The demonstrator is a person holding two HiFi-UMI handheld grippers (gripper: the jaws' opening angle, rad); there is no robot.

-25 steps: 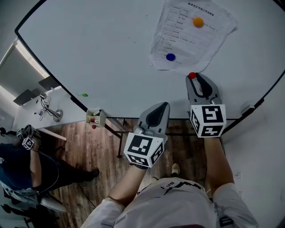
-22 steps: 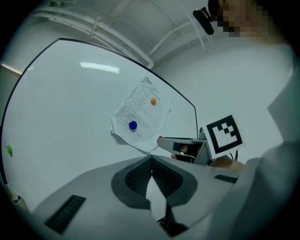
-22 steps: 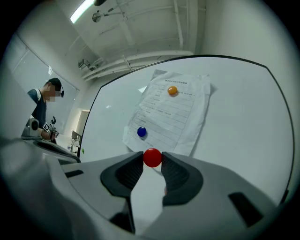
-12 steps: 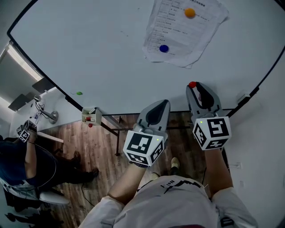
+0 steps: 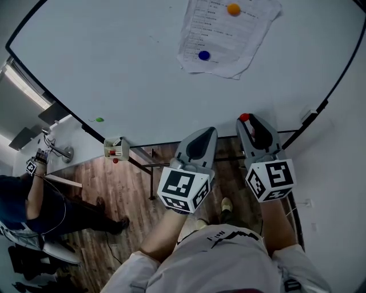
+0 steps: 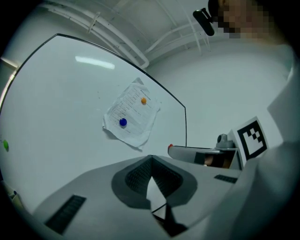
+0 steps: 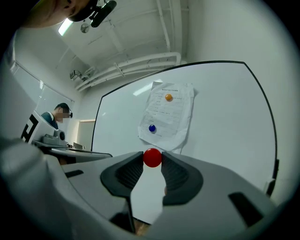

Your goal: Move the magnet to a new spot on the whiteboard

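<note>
A red round magnet (image 7: 152,157) sits pinched between the tips of my right gripper (image 7: 152,159), held clear of the whiteboard (image 5: 131,63); from the head camera the red magnet (image 5: 245,117) shows at the right gripper (image 5: 246,120) tip near the board's lower edge. A printed sheet (image 5: 226,35) hangs on the board under an orange magnet (image 5: 233,9) and a blue magnet (image 5: 203,55). A small green magnet (image 5: 99,119) sits at the board's lower left. My left gripper (image 5: 205,136) is shut with nothing in it, below the board.
A marker tray (image 5: 118,150) hangs at the board's lower edge. A person (image 5: 34,200) sits at the left over a wooden floor (image 5: 120,194). A white wall (image 5: 343,143) lies to the right of the board.
Both grippers have drawn back from the board, the right one carrying the red magnet down and away. The sheet has slid up and left in the head view.
</note>
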